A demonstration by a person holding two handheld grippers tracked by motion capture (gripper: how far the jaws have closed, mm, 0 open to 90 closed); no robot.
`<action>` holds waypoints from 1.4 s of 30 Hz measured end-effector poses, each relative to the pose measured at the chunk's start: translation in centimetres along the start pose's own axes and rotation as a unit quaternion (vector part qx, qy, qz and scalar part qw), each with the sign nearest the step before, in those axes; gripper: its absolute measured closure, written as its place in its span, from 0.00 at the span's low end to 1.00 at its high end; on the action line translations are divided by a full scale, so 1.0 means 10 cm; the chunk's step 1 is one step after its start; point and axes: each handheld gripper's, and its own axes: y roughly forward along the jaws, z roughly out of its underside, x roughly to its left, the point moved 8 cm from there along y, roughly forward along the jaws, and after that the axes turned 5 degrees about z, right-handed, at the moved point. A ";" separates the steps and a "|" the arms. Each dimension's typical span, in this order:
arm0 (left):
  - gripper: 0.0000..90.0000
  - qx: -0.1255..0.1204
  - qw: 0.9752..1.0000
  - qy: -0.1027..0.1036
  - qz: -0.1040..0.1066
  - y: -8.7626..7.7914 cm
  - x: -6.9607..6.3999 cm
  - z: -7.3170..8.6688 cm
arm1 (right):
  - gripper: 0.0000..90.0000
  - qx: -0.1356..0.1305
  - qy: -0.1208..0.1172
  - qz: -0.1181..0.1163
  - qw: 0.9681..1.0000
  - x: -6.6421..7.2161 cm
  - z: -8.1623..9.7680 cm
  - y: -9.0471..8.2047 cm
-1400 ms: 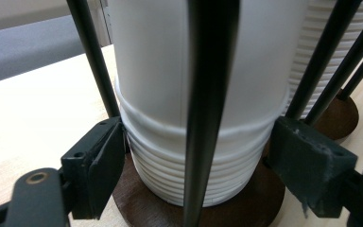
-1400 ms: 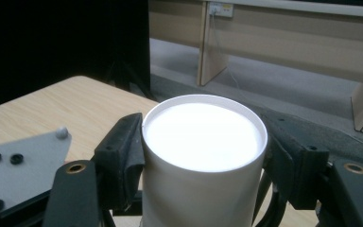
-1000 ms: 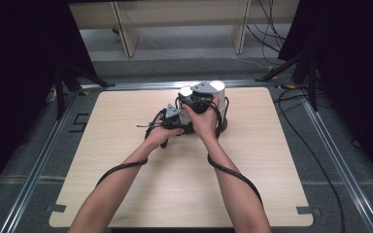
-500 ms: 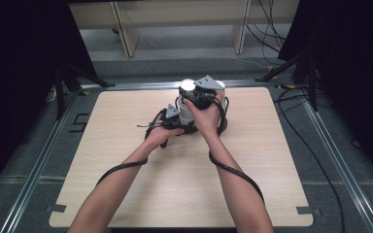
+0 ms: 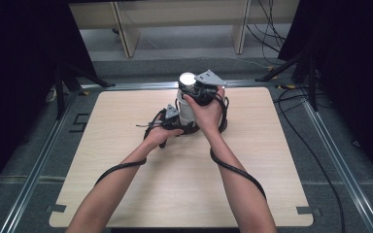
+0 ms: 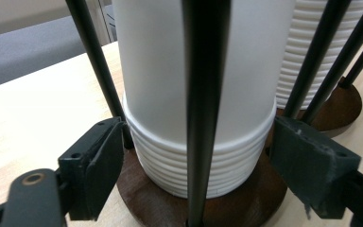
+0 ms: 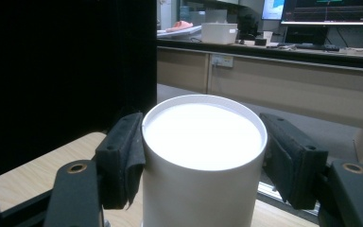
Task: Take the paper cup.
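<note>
A pale wooden table (image 5: pixel 126 194) stands before dark curtains, with cables on the grey floor. Near its far middle, a dark wire rack (image 6: pixel 203 118) on a round brown base (image 6: pixel 236 203) fences in stacked white cups (image 5: pixel 186 99). The right gripper (image 7: pixel 203 161) clamps the top cup. The left gripper (image 6: pixel 196 165) straddles the stack's ribbed bottom, jaws just eased wider, pads not pressing.

My high cam looks down over the table (image 5: pixel 126 194); both gripper cams sit close on the white cup stack (image 5: pixel 187 97).
</note>
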 end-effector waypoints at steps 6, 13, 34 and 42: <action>0.16 0.020 0.999 0.023 0.013 -0.14 -0.01 0.07 | 0.39 -0.005 0.013 -0.010 1.000 0.01 -0.04 -0.08; 0.16 0.010 1.000 0.021 0.013 -0.48 -0.03 0.12 | 0.39 -0.008 0.011 -0.021 1.000 0.03 -0.03 -0.22; 0.12 -0.057 0.998 0.024 -0.003 -1.30 -0.32 0.24 | 0.38 0.007 0.044 -0.072 0.996 0.21 0.19 -0.64; 0.12 -0.075 0.996 0.042 0.001 -1.53 -0.46 0.26 | 0.38 0.012 0.074 -0.076 0.994 0.22 0.39 -0.83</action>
